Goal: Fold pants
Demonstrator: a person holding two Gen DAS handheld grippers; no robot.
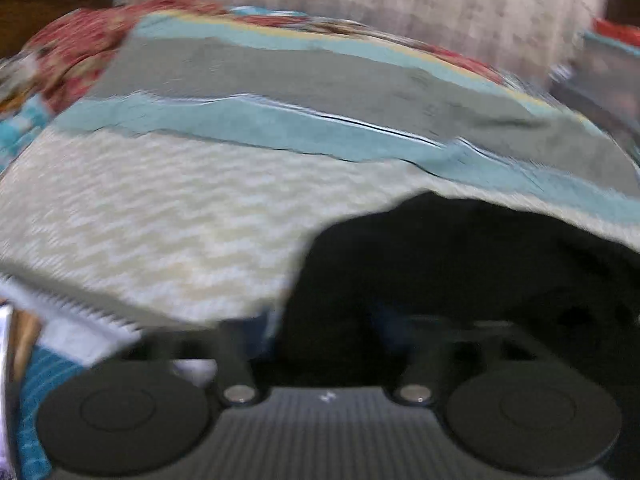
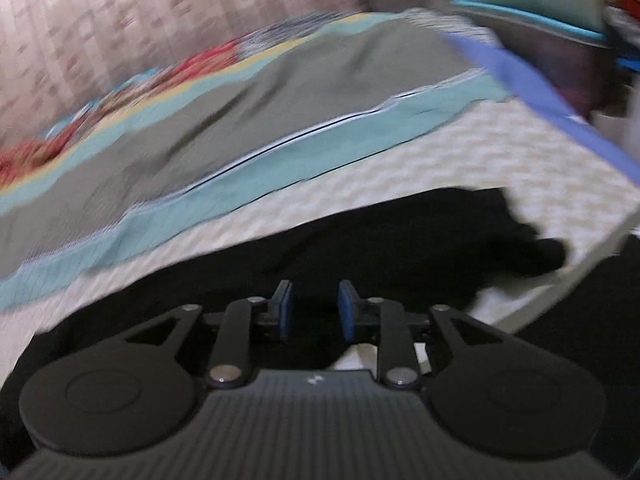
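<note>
The black pants lie on a pale quilted bed cover, filling the lower right of the left wrist view. My left gripper sits at their near edge. Its fingers are lost in blur and dark cloth, so I cannot tell how the jaws stand. In the right wrist view the pants spread across the lower half, with one end reaching the bed's right edge. My right gripper hovers over them, its blue pads apart and not pressing on the cloth.
A grey and teal blanket lies across the far part of the bed, with red patterned bedding behind it. A blue-trimmed bed edge runs down the right. A patterned curtain hangs beyond.
</note>
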